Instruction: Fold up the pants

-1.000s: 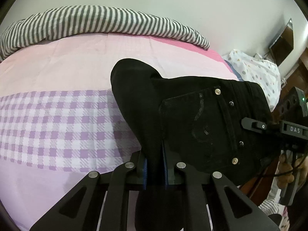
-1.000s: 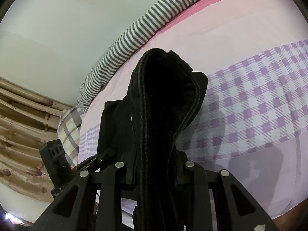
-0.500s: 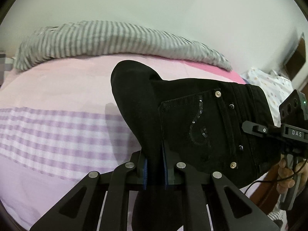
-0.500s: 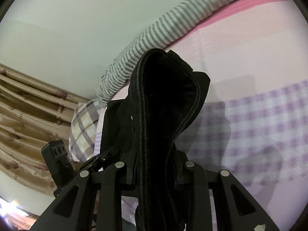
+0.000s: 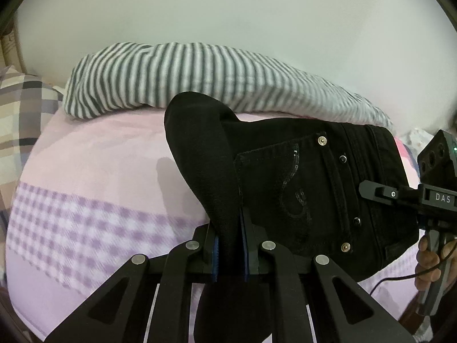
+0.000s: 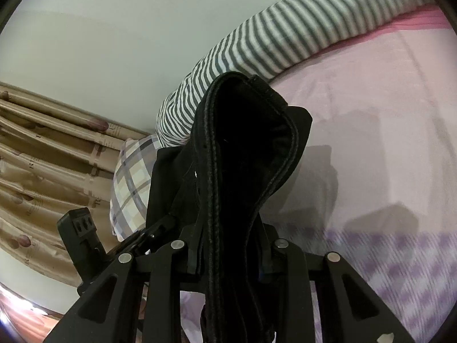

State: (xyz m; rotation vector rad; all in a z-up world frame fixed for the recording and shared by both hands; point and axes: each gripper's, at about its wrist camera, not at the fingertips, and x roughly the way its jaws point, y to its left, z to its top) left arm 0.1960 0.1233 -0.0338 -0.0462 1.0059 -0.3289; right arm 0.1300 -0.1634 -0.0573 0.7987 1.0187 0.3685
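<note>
Bed [image 5: 94,154] beyond gripper-clamped pants [image 5: 285,183]

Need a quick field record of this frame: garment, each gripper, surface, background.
garment: black pants, lifted off the bed, back pocket with rivets visible
left gripper: shut on a fold of the pants
right gripper: shut on a thick bunch of the pants, seamed edge up
surface: pink bedsheet with a purple checked band, pants' shadow on it
background: striped blanket rolled along the wall; plaid pillow beside it
person: hand on the right gripper's handle
</note>
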